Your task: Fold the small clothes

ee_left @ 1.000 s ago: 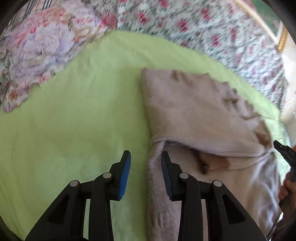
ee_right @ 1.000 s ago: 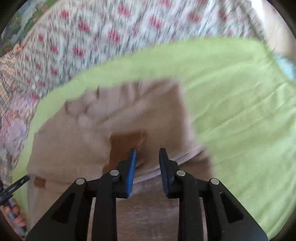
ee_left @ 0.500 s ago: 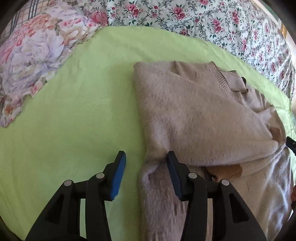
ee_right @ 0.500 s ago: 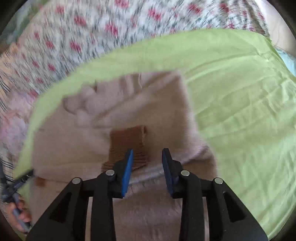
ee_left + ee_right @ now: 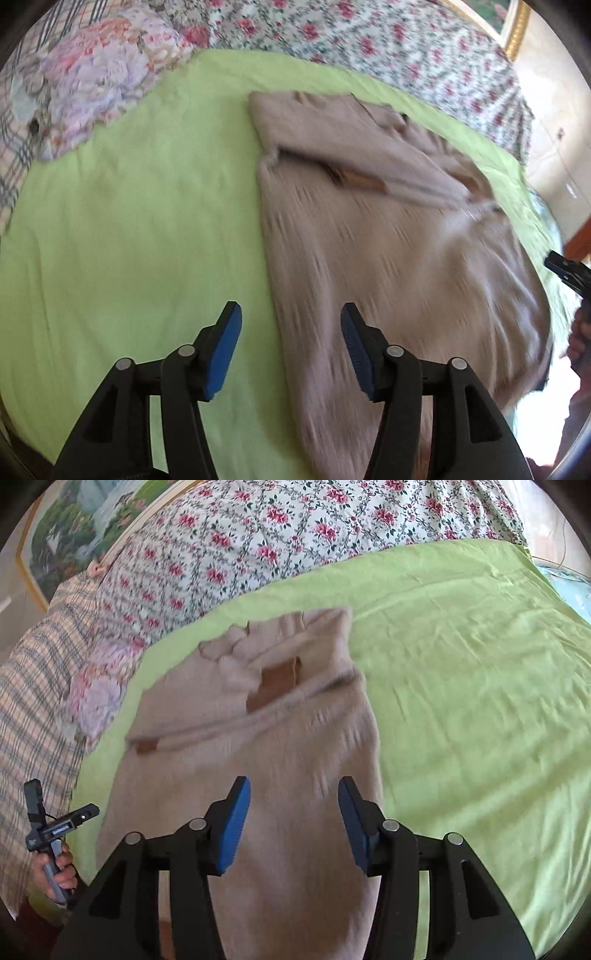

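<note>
A beige knit sweater (image 5: 369,240) lies flat on a lime-green sheet (image 5: 129,221), its sleeves folded across the chest with brown cuffs (image 5: 364,181) showing. My left gripper (image 5: 290,317) hovers above the sweater's left edge near the hem, jaws opening, nothing gripped between the blue pads. In the right wrist view the same sweater (image 5: 258,746) fills the centre, with a brown cuff (image 5: 277,681) on the folded sleeve. My right gripper (image 5: 293,792) hangs over the lower right part of the body, jaws opening, holding nothing.
Floral bedding (image 5: 295,528) and a plaid cover (image 5: 33,686) border the far side of the sheet. A framed picture (image 5: 66,535) stands behind. A hand on the left gripper's handle (image 5: 51,864) shows at the right view's left edge. The sheet's right half (image 5: 480,701) is bare.
Both grippers have pulled back from the folded sleeves toward the sweater's hem and their jaws have widened. The sweater lies as it was.
</note>
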